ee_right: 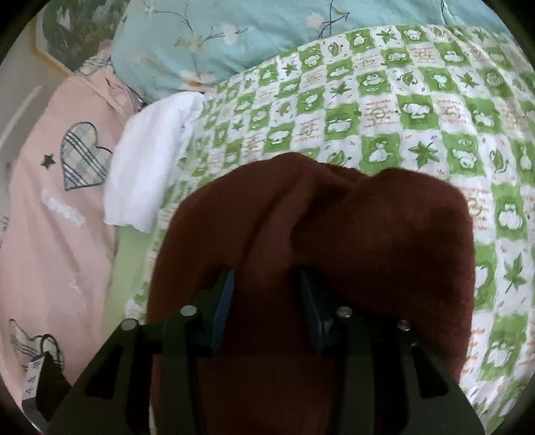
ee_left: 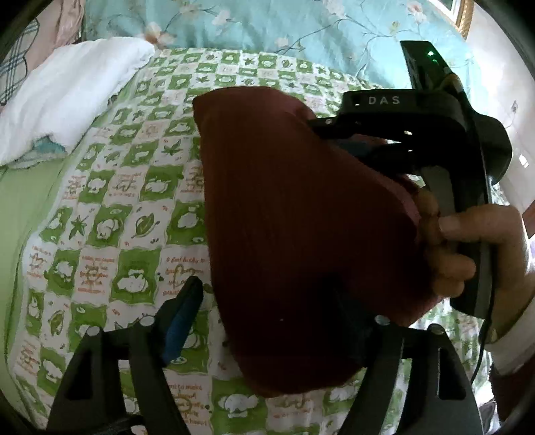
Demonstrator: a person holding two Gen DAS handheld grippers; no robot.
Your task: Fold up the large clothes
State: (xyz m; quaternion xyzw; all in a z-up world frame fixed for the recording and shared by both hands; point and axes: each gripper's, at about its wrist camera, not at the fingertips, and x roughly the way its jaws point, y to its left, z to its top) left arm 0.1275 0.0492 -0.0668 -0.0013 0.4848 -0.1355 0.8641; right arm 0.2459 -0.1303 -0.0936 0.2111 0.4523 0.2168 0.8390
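A big bed is covered with a green and white checked quilt (ee_right: 418,110) that has little leaves and puffy shapes on it. At the far edge of the quilt lies a light blue flowered blanket (ee_left: 267,23), and a pink sheet with a plaid heart (ee_right: 57,207) lies past the quilt's left edge. A white folded cloth (ee_left: 67,93) sits on the quilt's far left corner. The dark red garment (ee_left: 301,234) is bunched up in a thick bundle and held up over the middle of the quilt, nearer the front edge. The right gripper (ee_right: 265,294) has its two blue-padded fingers pressed into a fold of the dark red garment from both sides, so its jaws are clamped on it. The left gripper (ee_left: 267,321) has its jaws spread wide apart, with the garment hanging between the fingers and covering the right one. A hand (ee_left: 481,254) holds the black handle of the right gripper beside the bundle.
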